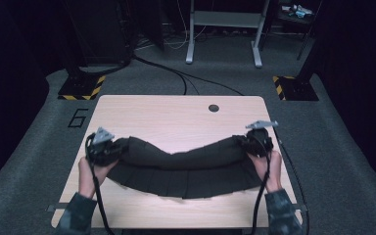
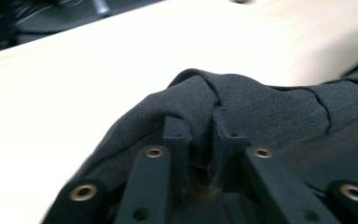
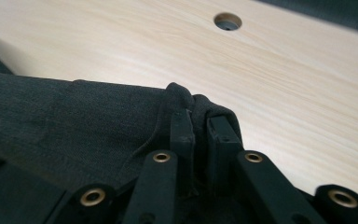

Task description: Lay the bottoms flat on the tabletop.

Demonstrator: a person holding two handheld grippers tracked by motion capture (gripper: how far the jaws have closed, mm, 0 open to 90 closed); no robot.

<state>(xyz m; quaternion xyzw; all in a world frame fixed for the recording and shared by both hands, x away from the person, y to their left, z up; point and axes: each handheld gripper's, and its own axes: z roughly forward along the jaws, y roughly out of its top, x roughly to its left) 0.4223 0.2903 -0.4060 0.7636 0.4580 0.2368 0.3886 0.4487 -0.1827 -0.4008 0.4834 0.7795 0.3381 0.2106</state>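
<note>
At the left of the high view, the left gripper (image 1: 108, 147) is held in the person's left hand (image 1: 89, 171) above the light wooden surface (image 1: 176, 117), its cable trailing back along the camouflage sleeve (image 1: 76, 215). In the left gripper view its fingers (image 2: 176, 135) are clamped on a bunched fold of the dark grey pleated garment (image 1: 183, 169), the cloth pinched between them and draped over their tips. The garment stretches across the near half of the surface between the two grippers, sagging in the middle, its pleated lower edge hanging toward the person. At its right end the right gripper (image 1: 255, 142), held in the right hand (image 1: 269, 169), grips the other corner; in the right gripper view those fingers (image 3: 182, 130) are pressed together on a thin fold of the same cloth. Beyond, a round cable hole (image 1: 213, 107) sits near the far edge.
</note>
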